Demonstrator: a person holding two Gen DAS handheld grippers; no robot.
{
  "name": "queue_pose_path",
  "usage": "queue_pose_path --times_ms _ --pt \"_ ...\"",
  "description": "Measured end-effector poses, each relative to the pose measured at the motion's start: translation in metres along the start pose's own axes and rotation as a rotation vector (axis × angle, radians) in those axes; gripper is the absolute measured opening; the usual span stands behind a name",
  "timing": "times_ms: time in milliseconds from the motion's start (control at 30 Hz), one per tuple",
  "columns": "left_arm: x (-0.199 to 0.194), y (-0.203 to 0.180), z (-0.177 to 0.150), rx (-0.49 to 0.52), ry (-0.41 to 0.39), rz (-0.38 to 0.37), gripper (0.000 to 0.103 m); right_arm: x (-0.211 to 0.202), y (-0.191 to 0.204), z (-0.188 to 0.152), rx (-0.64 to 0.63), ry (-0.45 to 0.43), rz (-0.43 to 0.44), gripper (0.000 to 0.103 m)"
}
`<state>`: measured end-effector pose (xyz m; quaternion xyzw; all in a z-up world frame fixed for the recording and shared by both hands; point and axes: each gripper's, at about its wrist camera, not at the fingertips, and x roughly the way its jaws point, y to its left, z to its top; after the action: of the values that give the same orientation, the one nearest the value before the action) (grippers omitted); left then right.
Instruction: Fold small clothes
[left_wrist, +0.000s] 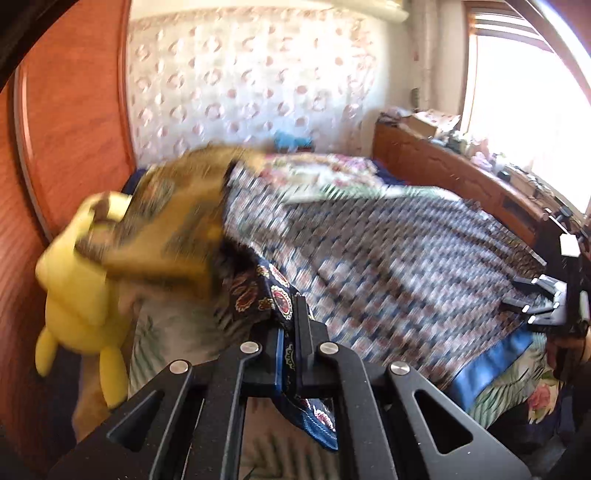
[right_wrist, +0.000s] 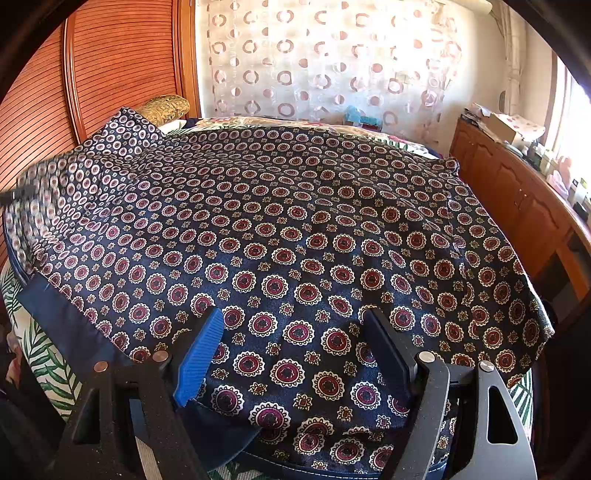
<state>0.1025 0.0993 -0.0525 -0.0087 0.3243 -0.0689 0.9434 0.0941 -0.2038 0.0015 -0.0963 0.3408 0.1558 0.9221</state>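
Your left claw (left_wrist: 291, 332) is clamped on the patterned cloth's (right_wrist: 295, 229) edge to raise a fold; the cloth is spread over the bed. Your right claw (right_wrist: 295, 343) gapes just above it, gripping nothing.

One patterned cloth (right_wrist: 295, 229), one yellow plush toy (left_wrist: 77, 288), two claws: left claw (left_wrist: 291, 321), right claw (right_wrist: 295, 332)

The wide navy medallion-print cloth (right_wrist: 295, 229) spread on the bed lies flat and open to approach. A yellow plush toy (left_wrist: 79, 284), blurred, apparently crowds the reddish wooden headboard (right_wrist: 122, 62); a wooden sideboard (right_wrist: 517, 199) stands close along the right.
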Motion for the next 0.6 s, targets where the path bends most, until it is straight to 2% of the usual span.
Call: queue_pose_path --times_ms 200,400,600 --pt "-0.005 -0.047 0.045 0.067 -0.062 -0.115 0.005 -0.003 0.000 0.000 0.007 -0.004 0.013 0.079" --pt "0.002 -0.099 0.071 0.138 -0.080 -0.214 0.005 -0.030 -0.020 -0.004 0.056 -0.066 0.009 0.079" --pt "0.010 -0.147 0.089 0.202 -0.084 -0.283 0.004 -0.055 -0.038 -0.016 0.070 -0.082 -0.022 0.079"
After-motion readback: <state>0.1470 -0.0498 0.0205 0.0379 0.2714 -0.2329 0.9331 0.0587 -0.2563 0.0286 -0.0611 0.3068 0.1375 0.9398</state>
